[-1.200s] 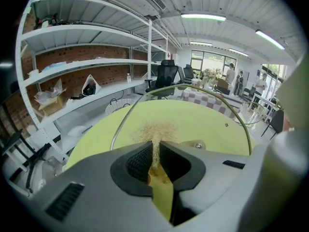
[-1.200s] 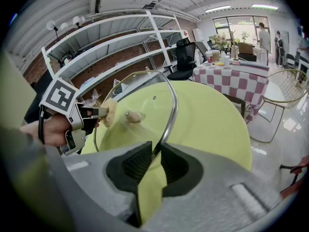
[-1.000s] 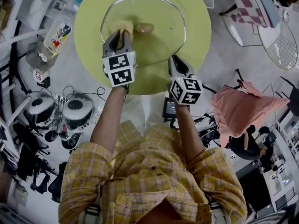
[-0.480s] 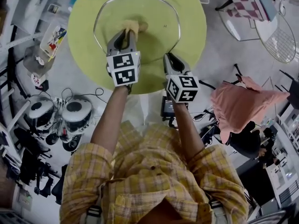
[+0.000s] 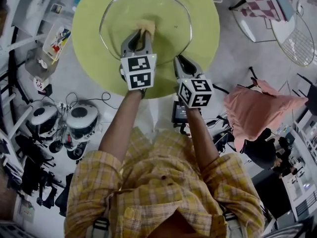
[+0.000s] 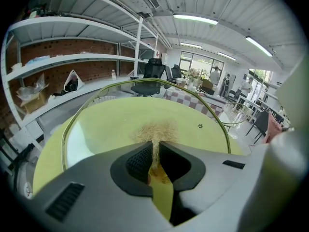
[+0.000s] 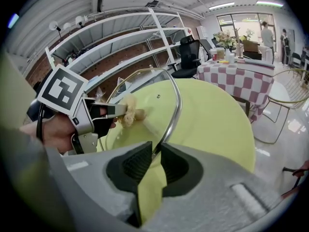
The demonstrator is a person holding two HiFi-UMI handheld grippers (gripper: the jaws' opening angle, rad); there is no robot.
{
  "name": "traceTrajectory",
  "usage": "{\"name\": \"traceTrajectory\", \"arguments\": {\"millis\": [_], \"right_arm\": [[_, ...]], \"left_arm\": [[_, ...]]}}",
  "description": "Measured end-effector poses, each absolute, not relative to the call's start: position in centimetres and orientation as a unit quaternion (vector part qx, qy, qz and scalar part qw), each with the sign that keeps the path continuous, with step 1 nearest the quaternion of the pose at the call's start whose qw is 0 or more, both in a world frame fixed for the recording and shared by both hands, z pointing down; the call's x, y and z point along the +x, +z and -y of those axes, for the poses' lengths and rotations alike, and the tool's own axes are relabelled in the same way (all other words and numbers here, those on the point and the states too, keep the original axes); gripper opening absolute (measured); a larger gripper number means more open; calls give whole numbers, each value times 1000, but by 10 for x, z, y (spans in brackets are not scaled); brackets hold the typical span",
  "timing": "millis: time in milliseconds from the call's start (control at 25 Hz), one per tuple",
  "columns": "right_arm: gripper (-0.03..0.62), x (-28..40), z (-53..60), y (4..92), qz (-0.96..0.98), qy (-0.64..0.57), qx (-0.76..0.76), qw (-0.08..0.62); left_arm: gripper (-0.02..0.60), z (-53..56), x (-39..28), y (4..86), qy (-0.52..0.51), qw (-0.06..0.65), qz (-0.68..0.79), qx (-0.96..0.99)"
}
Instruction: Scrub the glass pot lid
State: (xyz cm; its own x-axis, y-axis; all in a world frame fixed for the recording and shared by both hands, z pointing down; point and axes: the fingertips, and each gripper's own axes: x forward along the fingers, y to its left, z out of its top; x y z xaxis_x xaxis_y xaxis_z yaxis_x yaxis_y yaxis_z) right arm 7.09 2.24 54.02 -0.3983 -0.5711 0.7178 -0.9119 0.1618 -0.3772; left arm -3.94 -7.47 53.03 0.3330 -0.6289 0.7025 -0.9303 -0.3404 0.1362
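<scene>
Left gripper [image 5: 140, 35]: jaws nearly together, clamped on a tan fibrous scrubber [image 5: 145, 25]. In the left gripper view the left gripper [image 6: 155, 148] shows only a thin slit between the pads, with the scrubber [image 6: 157, 131] pinched in it and its frayed end fanned out past the tips onto the glass lid [image 6: 104, 129].

Right gripper [image 5: 179, 60]: jaws closed on the lid's metal rim at the side nearest me. The right gripper view confirms it: on the right gripper [image 7: 158, 151] the rim band runs straight into the narrow gap between the pads.

The glass lid [image 5: 119, 19] sits over the round lime-green table [image 5: 205, 31], in front of both grippers. It's round, so I see no long axis. Its broad face points roughly up at the head camera. In both gripper views the far rim shows above the table's far edge, so I read that side as raised. I can't tell whether any part touches the table, or which face is up.

In the right gripper view the scrubber [image 7: 128, 114] sits on the glass lid [image 7: 176, 100] near its middle, well in from the rim.
</scene>
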Motion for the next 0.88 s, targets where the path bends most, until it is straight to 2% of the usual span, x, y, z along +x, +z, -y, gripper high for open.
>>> {"name": "traceTrajectory", "arguments": {"millis": [280,880], "right_arm": [[34,65,-26,541,740,408,489,214],[34,67,-27,545,735,421,487,213]], "left_arm": [[43,76,-37,530,275,267,515,767],[43,74,-32,526,280,255,513,770]]}}
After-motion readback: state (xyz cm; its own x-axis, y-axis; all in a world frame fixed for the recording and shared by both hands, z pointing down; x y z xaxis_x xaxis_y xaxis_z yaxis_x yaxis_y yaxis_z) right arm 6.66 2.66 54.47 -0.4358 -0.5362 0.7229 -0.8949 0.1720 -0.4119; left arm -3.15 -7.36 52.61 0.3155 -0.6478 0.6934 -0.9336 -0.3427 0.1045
